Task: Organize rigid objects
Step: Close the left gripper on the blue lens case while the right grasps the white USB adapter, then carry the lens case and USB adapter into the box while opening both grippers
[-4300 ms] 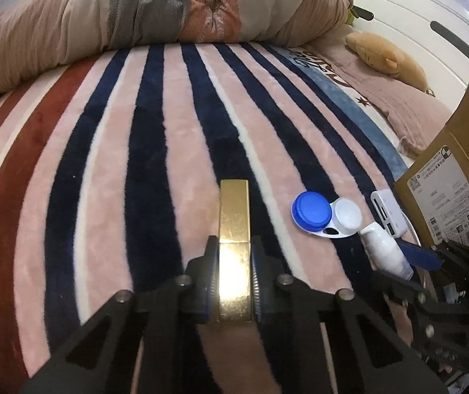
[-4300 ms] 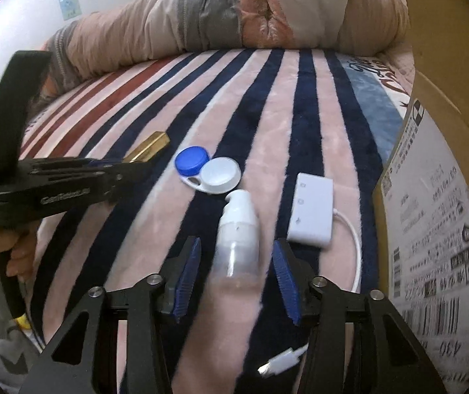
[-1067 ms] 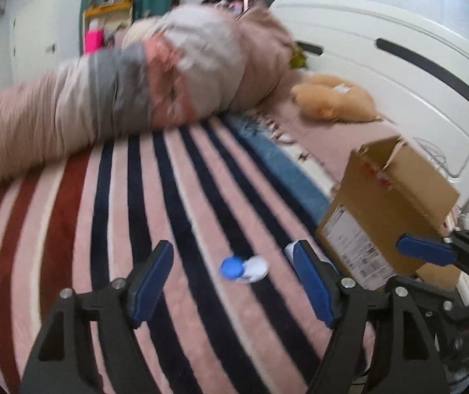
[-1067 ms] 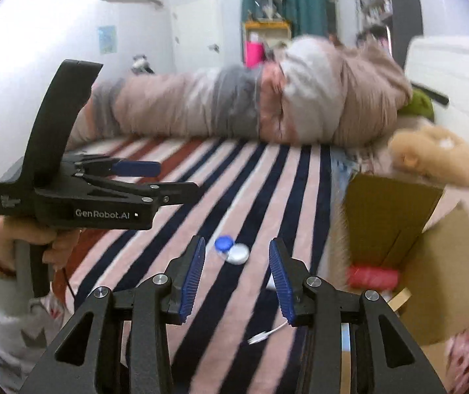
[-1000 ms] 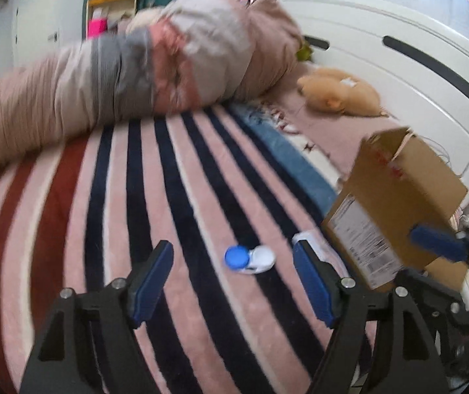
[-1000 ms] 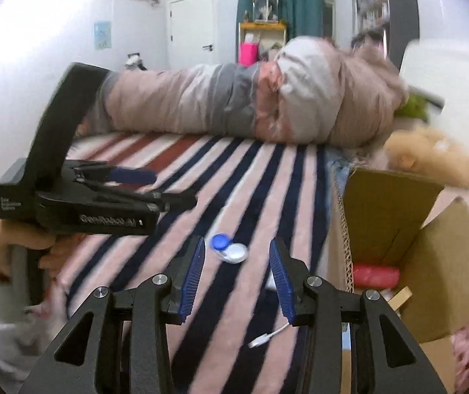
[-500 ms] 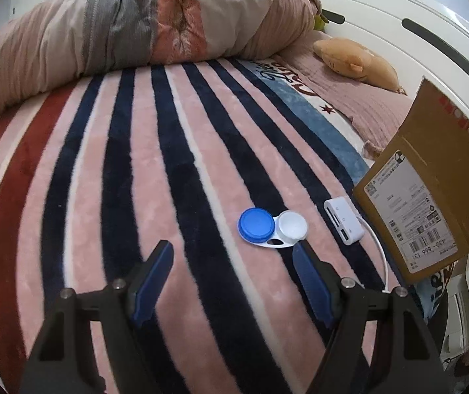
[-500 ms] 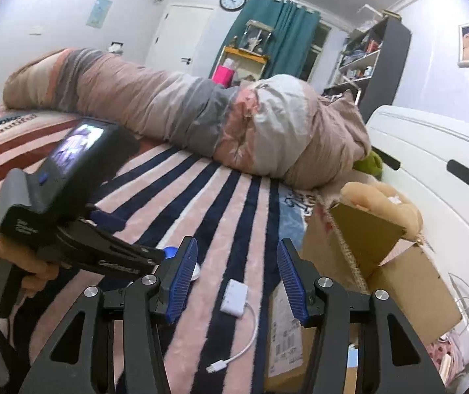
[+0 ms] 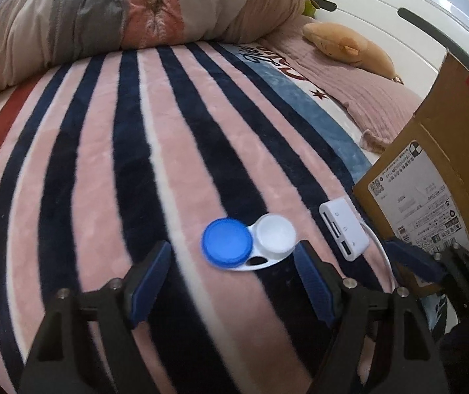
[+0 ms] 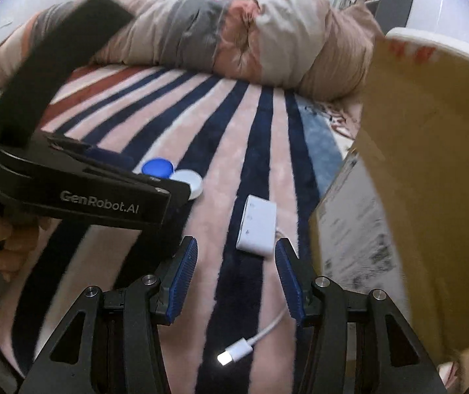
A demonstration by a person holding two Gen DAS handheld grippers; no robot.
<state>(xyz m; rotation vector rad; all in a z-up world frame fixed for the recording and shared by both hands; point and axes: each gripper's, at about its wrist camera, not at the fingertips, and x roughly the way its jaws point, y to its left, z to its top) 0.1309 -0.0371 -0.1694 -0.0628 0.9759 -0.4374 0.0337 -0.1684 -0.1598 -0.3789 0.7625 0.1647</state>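
A contact lens case (image 9: pixel 249 245) with one blue cap and one white cap lies on the striped blanket (image 9: pixel 109 151). My left gripper (image 9: pixel 233 262) is open and empty, its jaws on either side of the case, just short of it. A white card-reader adapter (image 9: pixel 344 229) with a white cable lies to the case's right, beside the cardboard box (image 9: pixel 431 177). My right gripper (image 10: pixel 236 266) is open and empty, with the adapter (image 10: pixel 256 225) just beyond its tips. The case (image 10: pixel 172 175) shows partly behind the left gripper's body.
A rolled quilt (image 9: pixel 129 16) lies across the far side of the bed. A plush toy (image 9: pixel 349 47) rests on a pink pillow near the white headboard (image 9: pixel 398 0). The adapter's cable plug (image 10: pixel 234 354) lies between my right gripper's arms. The box (image 10: pixel 415 197) fills the right.
Both grippers have come down from high above the bed to the blanket. The left now brackets the lens case and the right faces the adapter. The gold bar and the white bottle are gone.
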